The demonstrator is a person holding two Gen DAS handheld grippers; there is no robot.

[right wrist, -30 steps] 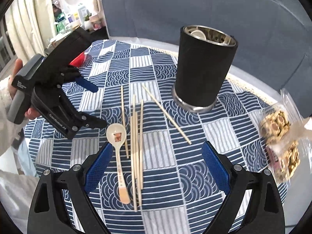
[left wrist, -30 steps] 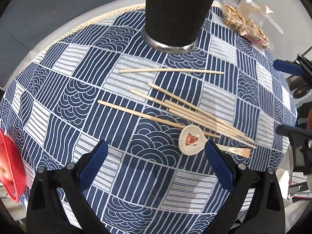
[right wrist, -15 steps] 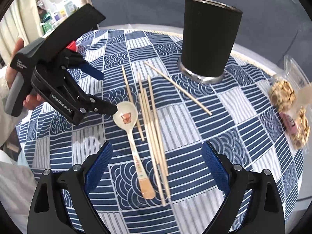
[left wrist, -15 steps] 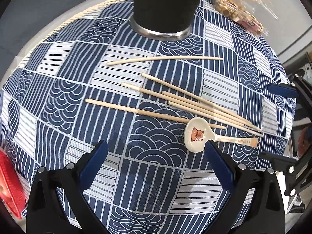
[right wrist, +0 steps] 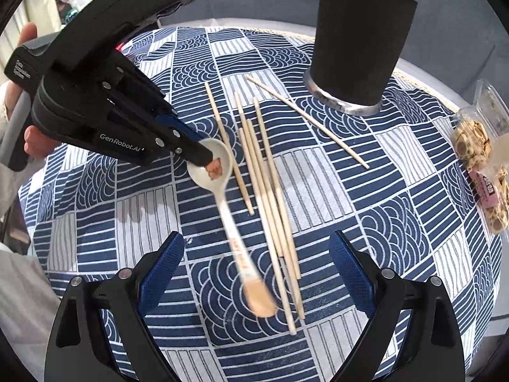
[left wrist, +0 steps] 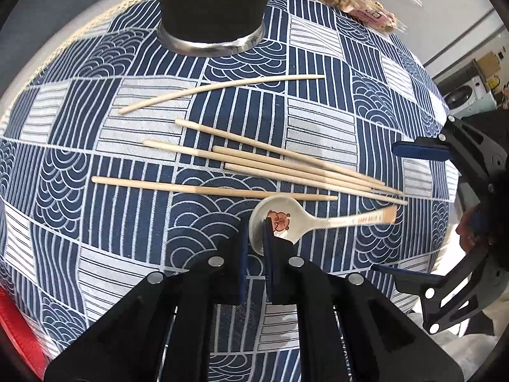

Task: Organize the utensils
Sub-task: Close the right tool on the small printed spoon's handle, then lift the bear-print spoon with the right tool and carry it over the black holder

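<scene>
Spoon [left wrist: 288, 222], white with a small cartoon print in the bowl, is being pinched at the rim of its bowl: the left gripper [left wrist: 254, 238] has just been closing, and its jaws are now nearly together with the bowl's edge caught between the pads. From the right wrist view the same hold is confirmed, the left gripper [right wrist: 203, 156] biting the near lip of the bowl while the blurred handle points away toward the right gripper [right wrist: 254, 261]. The right gripper's jaws are held wide apart with nothing between them, just short of the handle's tan tip.

A light, rigid, glossy piece is judged here, ceramic or melamine, so a slippery and possibly chippable surface is to be expected. A thin curved rim gives little purchase; swinging under the long handle's leverage is likely, and a hold nearer the neck, where bowl meets handle, would be steadier.

Beyond the left jaws, six wooden chopsticks [left wrist: 296, 172] are spread on the patterned tablecloth [left wrist: 95, 254] of the desk, one touching the bowl's far edge. Further ahead stands the black utensil holder [right wrist: 359, 44], presumably the destination. A snack bag [right wrist: 477, 159] lies far off to the right.
</scene>
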